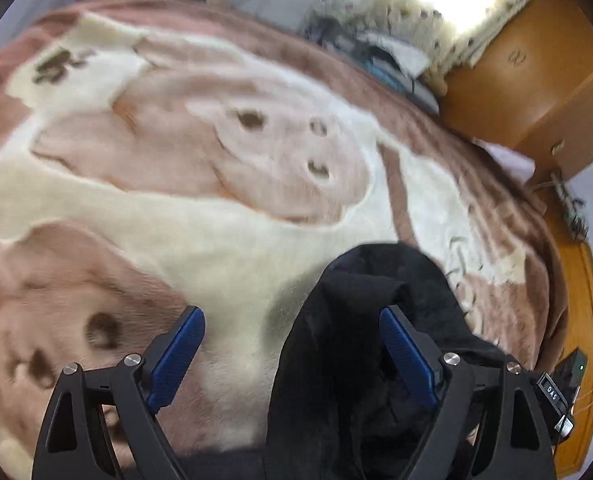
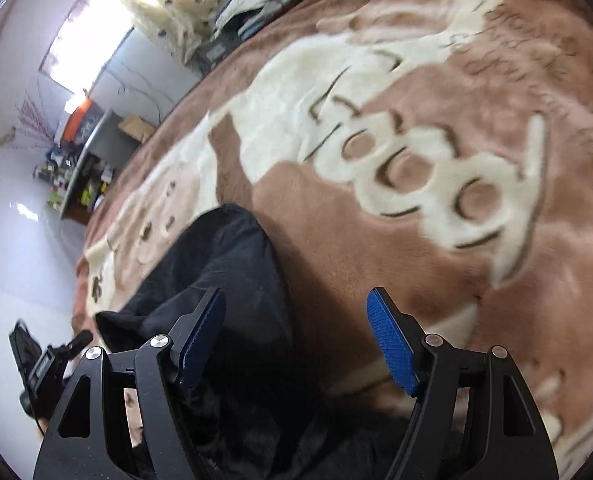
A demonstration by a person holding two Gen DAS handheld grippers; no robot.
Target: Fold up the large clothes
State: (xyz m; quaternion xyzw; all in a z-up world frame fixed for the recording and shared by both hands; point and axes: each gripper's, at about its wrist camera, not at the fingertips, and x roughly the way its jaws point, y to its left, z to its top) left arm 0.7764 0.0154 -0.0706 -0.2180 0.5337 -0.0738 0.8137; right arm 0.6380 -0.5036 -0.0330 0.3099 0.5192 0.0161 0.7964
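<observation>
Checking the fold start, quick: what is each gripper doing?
Left gripper: open, holding nothing.
Right gripper: open, holding nothing.

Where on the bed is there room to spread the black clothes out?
The blanket lies bare beyond the black garment, toward the far edge. It is crowded only there, with a pile under the window.

A black garment (image 1: pixel 368 344) of soft, matte cloth lies on a plush blanket (image 1: pixel 224 240) patterned in brown, pink and cream — bunched rather than spread flat. In the left wrist view its near part rises in a rounded, creased hump with a fold across the top. In the right wrist view the same garment (image 2: pixel 232 264) stretches as a long dark band — wrinkled, with one loose corner turned toward the blanket's edge.
</observation>
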